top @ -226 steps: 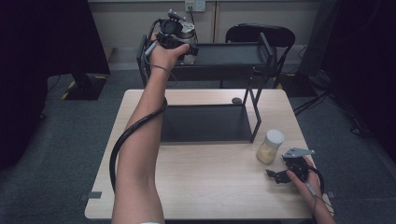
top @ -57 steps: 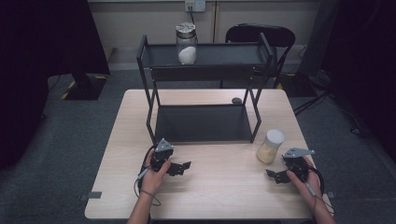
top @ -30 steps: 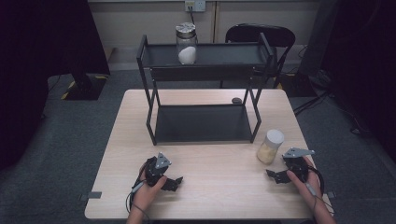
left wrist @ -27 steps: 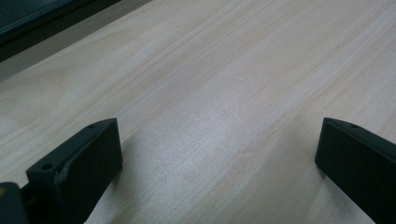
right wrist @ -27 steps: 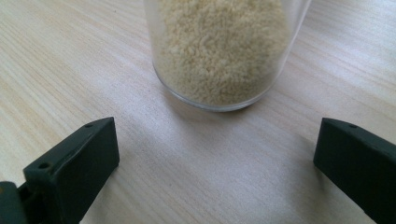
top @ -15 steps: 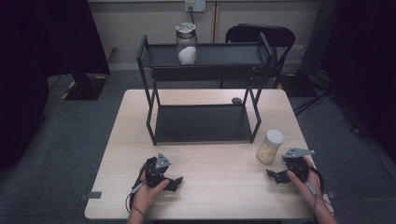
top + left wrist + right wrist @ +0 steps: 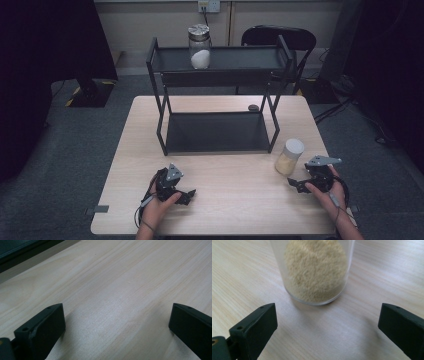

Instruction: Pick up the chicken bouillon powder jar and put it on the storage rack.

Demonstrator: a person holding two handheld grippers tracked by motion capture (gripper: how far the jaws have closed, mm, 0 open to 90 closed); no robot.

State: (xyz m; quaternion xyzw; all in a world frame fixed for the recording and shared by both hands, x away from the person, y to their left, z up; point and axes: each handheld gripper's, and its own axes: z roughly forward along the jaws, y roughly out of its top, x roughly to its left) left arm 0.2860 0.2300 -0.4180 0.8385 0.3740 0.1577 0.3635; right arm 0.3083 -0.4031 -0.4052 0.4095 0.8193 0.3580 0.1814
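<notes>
A clear jar with a silver lid and white contents (image 7: 200,46) stands on the top shelf of a black metal rack (image 7: 218,59). A second jar of yellowish grains (image 7: 289,156) with a white lid stands on the table right of the rack; it is close ahead in the right gripper view (image 7: 317,270). My right gripper (image 7: 298,183) rests on the table just in front of that jar, open, jaws apart and short of it (image 7: 327,325). My left gripper (image 7: 186,195) lies on the table near the front left, open over bare wood (image 7: 117,325).
The wooden table (image 7: 235,200) has a small dark object (image 7: 253,107) near its back edge beside the rack's right legs. The rack's lower shelf (image 7: 216,132) is bare. A black chair (image 7: 278,37) stands behind the table. Cables trail from both grippers.
Earlier my left gripper was up at the top shelf with the white-filled jar; the jar now stands there alone and the left gripper has come down to the table front. The right gripper has stayed put.
</notes>
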